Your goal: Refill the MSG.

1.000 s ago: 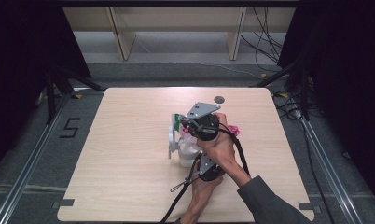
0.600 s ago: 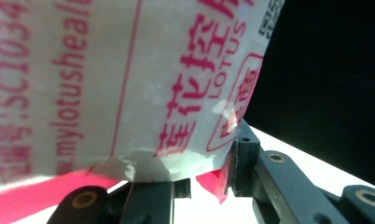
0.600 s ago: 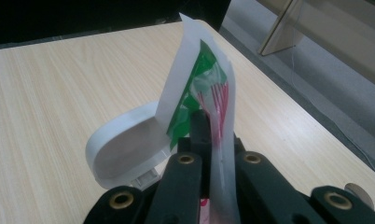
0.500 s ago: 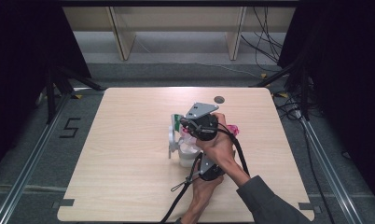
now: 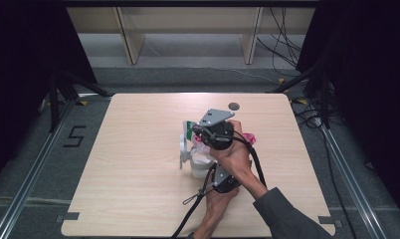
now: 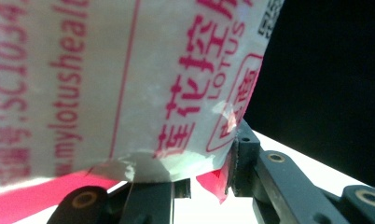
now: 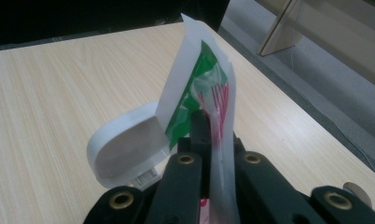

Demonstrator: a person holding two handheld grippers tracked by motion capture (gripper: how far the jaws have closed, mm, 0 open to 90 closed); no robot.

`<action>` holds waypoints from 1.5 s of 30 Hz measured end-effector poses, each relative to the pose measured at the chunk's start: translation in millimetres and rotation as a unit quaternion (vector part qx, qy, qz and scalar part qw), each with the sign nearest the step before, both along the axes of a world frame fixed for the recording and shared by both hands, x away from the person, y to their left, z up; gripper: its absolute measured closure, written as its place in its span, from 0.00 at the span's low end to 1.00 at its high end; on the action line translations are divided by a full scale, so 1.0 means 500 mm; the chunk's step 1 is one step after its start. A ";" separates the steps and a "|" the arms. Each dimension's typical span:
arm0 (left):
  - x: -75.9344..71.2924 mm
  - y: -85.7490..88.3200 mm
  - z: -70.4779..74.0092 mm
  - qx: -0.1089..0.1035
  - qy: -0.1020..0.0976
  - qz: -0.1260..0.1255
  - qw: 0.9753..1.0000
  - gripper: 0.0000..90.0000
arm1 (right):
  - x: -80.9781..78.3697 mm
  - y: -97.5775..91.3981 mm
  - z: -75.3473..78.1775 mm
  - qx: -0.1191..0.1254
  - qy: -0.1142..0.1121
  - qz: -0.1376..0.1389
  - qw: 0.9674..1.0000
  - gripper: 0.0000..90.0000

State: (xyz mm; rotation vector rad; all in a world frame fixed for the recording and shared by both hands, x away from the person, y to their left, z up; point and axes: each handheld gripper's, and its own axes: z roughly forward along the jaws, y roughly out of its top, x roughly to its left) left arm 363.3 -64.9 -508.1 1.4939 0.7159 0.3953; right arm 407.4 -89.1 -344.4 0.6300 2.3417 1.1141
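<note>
A white pack with red print (image 6: 129, 84) stands at the middle of the table, and its white body (image 5: 200, 164) also shows in the high view. My left gripper (image 6: 176, 182), the lower one (image 5: 208, 172) in the high view, is shut on the pack's lower edge. A white flip lid (image 7: 125, 149) hangs open at the pack's left side (image 5: 182, 149). My right gripper (image 7: 209, 135), the one carrying the grey plate (image 5: 194, 133), is shut on a thin white flap with green and red print (image 7: 209, 93), which stands upright above the pack (image 5: 189, 130). The two forearms cross.
A small dark round disc (image 5: 233, 105) lies on the wooden table (image 5: 128, 189) behind the hands, and it shows again (image 7: 356, 189) in the right gripper view. Something pink (image 5: 250, 139) sticks out right of the right hand. Cables trail toward the front edge.
</note>
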 end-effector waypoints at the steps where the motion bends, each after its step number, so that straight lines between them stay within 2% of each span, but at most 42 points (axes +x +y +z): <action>1: 0.001 0.006 0.000 0.028 -0.005 -0.005 1.000 0.82 | -0.001 0.003 -0.004 -0.003 -0.001 -0.002 1.000 1.00; 3: 0.001 0.004 -0.001 0.021 -0.004 -0.001 1.000 0.82 | -0.001 0.005 -0.005 -0.005 0.000 -0.001 1.000 1.00; 5: 0.001 0.008 -0.001 0.029 -0.006 -0.005 1.000 0.82 | -0.001 0.004 -0.003 -0.004 0.002 0.000 1.000 1.00; 6: -0.001 0.009 -0.001 0.026 -0.005 0.010 1.000 0.82 | -0.001 0.002 -0.002 0.002 0.001 0.000 1.000 1.00; 7: 0.001 0.002 -0.002 0.000 -0.005 0.004 1.000 0.82 | -0.002 0.003 -0.002 0.005 0.001 -0.001 1.000 1.00; 8: 0.001 0.006 -0.002 0.022 -0.005 -0.001 1.000 0.82 | -0.002 0.004 -0.003 0.002 -0.002 0.000 1.000 1.00; 11: 0.000 0.006 -0.003 0.021 -0.003 -0.002 1.000 0.82 | -0.002 0.006 -0.007 -0.008 -0.003 0.004 1.000 1.00; 15: 0.000 0.007 -0.003 0.022 -0.004 0.000 1.000 0.82 | -0.003 0.005 -0.005 -0.002 -0.002 0.003 1.000 1.00; 19: 0.000 0.007 -0.002 0.021 -0.005 0.000 1.000 0.82 | -0.001 0.007 -0.006 -0.008 -0.008 0.007 1.000 1.00; 20: 0.000 0.008 -0.002 0.022 -0.006 0.000 1.000 0.82 | -0.003 0.006 -0.005 -0.002 -0.001 0.004 1.000 1.00; 21: 0.000 0.008 -0.003 0.021 -0.005 0.000 1.000 0.82 | -0.001 0.005 -0.005 -0.003 -0.007 0.006 1.000 1.00; 22: -0.001 0.005 -0.003 0.009 -0.002 0.001 1.000 0.82 | -0.001 0.005 -0.005 -0.003 -0.007 0.006 1.000 1.00; 23: -0.001 0.004 -0.003 0.005 -0.002 0.001 1.000 0.82 | 0.000 0.005 -0.005 -0.005 -0.009 0.005 1.000 1.00; 24: 0.000 0.007 -0.003 0.019 -0.004 -0.002 1.000 0.82 | -0.001 0.007 -0.007 -0.007 -0.005 0.007 1.000 1.00; 26: 0.000 0.011 -0.003 0.028 -0.007 -0.005 1.000 0.82 | -0.001 0.008 -0.006 -0.004 -0.004 0.007 1.000 1.00; 29: 0.000 0.011 -0.003 0.027 -0.007 -0.005 1.000 0.82 | -0.002 0.006 -0.005 0.001 0.000 0.001 1.000 1.00; 30: 0.000 0.007 -0.003 0.017 -0.006 0.002 1.000 0.82 | -0.002 0.007 -0.006 0.002 0.000 0.001 1.000 1.00; 32: 0.000 0.008 -0.003 0.018 -0.006 -0.001 1.000 0.82 | -0.001 0.008 -0.006 -0.004 -0.007 0.007 1.000 1.00; 35: -0.001 0.011 -0.002 0.028 -0.007 -0.005 1.000 0.82 | -0.003 0.005 -0.003 0.001 0.004 0.002 1.000 1.00; 37: -0.001 0.008 -0.003 0.018 -0.006 -0.001 1.000 0.82 | -0.003 0.008 -0.006 -0.005 -0.002 0.005 1.000 1.00; 41: 0.000 0.009 -0.002 0.021 -0.007 -0.001 1.000 0.82 | -0.003 0.006 -0.003 0.005 0.003 0.006 1.000 1.00; 43: 0.000 0.007 -0.003 0.018 -0.004 -0.002 1.000 0.82 | -0.004 0.008 -0.006 -0.006 -0.002 0.006 1.000 1.00; 45: -0.001 0.008 -0.002 0.019 -0.005 -0.002 1.000 0.82 | -0.006 0.010 -0.007 -0.004 -0.001 0.001 1.000 1.00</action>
